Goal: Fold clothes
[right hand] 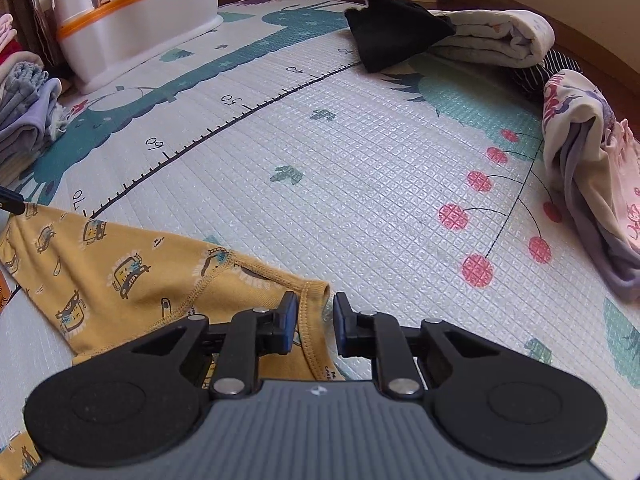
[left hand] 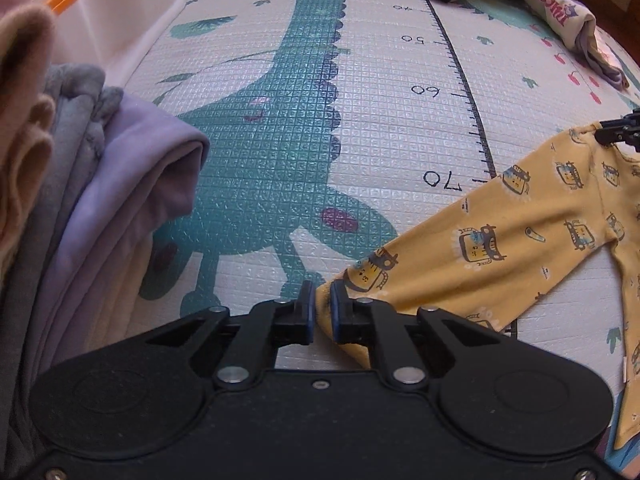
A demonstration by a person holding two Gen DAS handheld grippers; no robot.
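Yellow shirt (left hand: 520, 232), printed with little cartoon cars, lies spread on the play mat (left hand: 392, 92) with one long sleeve stretched out flat toward the left gripper (left hand: 323, 312). That gripper sits low at the sleeve's cuff, its fingers (left hand: 306, 308) a narrow gap apart with the cuff edge just at the gap; nothing is pinched between them as far as the left wrist view shows. The right gripper (right hand: 315, 322) is at the shirt's neckline, its fingers (right hand: 289, 320) apart and straddling the ribbed collar edge, the cloth between them but not squeezed. Holding one end at the cuff and the other at the collar makes sense for a fold: those are the two ends of one straight edge, so lifting both would keep the cloth taut and carry the sleeve over the body without bunching. Whether the grippers are about to close on the cloth or have just let it go after laying it flat, the pictures do not settle. A stack of folded clothes (left hand: 80, 184) rests at the mat's left side beside a white tub (right hand: 140, 28), likely the finished pile, while loose clothes (right hand: 580, 148) lie heaped along the far and right edges, kept apart from the clear working space in the middle.
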